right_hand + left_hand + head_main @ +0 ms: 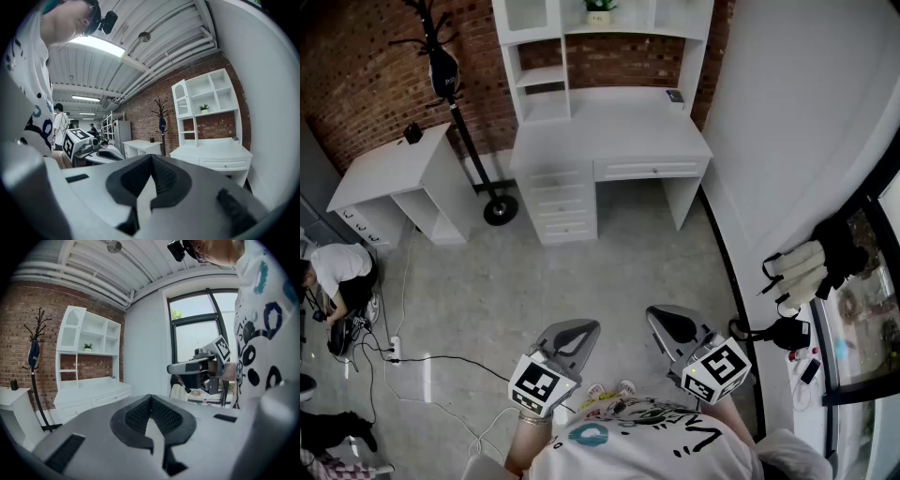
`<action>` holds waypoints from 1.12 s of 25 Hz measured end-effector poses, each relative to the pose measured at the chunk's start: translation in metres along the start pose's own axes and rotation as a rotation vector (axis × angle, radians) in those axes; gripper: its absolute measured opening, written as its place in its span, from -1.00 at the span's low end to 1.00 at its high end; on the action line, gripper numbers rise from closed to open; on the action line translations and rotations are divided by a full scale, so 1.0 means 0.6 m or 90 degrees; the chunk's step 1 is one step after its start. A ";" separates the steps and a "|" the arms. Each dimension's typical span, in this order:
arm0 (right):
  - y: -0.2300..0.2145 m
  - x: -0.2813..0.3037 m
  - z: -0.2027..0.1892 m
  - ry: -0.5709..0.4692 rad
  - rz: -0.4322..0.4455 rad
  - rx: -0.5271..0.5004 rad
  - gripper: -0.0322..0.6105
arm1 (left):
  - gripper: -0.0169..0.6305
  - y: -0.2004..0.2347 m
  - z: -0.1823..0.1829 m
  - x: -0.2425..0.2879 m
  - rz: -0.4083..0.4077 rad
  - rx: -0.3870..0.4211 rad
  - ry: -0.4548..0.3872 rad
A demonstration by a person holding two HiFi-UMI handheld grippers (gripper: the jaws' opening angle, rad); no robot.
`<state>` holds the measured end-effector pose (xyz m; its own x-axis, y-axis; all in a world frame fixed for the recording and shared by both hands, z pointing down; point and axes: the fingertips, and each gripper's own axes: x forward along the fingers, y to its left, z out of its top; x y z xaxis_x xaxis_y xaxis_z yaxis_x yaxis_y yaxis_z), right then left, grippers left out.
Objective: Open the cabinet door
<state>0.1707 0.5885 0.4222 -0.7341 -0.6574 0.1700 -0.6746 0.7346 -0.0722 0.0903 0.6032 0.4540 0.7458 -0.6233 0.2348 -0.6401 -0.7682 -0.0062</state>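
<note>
A white desk with a shelf hutch (609, 122) stands against the brick wall, well ahead of me across the floor. It has a stack of drawers (562, 202) at its left and an arched compartment (70, 329) at the hutch's left end. My left gripper (581, 328) is held low in front of the person, shut, with nothing between its jaws. Beside it, my right gripper (661, 314) is also shut and empty. Both point toward the desk from far off. The left gripper view shows the right gripper (187, 367) alongside; the right gripper view shows the left gripper (101, 153).
A smaller white desk (389, 173) stands at the left. A black coat stand (450, 75) stands between the two desks. Cables and a power strip (394, 349) lie on the floor at left, near a crouching person (333, 277). A white wall (787, 122) and a window ledge (825, 319) run along the right.
</note>
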 end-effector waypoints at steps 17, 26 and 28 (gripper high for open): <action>0.034 0.007 -0.019 0.004 -0.002 0.023 -0.81 | -0.91 0.004 -0.005 -0.056 -0.002 -0.017 -0.011; 0.057 0.024 -0.042 0.020 -0.015 0.022 -0.81 | -0.91 0.022 -0.032 -0.078 -0.004 -0.020 -0.008; 0.062 0.030 -0.044 0.019 -0.018 0.028 -0.81 | -0.91 0.028 -0.041 -0.088 -0.004 -0.028 -0.002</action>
<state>0.1347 0.6082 0.4484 -0.7123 -0.6724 0.2013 -0.6985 0.7071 -0.1096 0.0358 0.6267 0.4652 0.7501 -0.6194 0.2319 -0.6433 -0.7646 0.0384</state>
